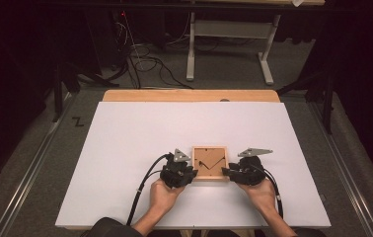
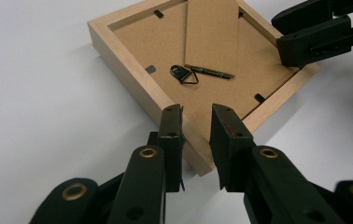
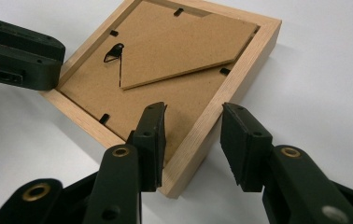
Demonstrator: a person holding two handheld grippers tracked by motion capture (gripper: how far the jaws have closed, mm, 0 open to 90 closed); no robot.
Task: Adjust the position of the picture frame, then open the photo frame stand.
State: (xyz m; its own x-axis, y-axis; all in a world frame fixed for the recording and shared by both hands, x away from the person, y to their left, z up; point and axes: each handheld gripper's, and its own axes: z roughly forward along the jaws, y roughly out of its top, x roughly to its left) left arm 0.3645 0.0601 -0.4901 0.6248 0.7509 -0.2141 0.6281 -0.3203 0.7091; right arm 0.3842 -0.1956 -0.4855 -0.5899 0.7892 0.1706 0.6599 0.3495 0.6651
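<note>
Wooden picture frame (image 1: pixel 209 162) lies back-up on the white counter (image 1: pixel 125 148), near its front edge. Left gripper (image 2: pixel 197 126) jaws clenched on the frame's near corner. Right gripper (image 3: pixel 193 122) jaws straddle the opposite rail, not pressing. Fold-out stand (image 2: pixel 211 35) and hanger ring (image 2: pixel 184 74) lie on the backing

A single dark letter "Z" (image 1: pixel 78 122) stood on the grey floor left of the table. Nothing else was legible.
</note>
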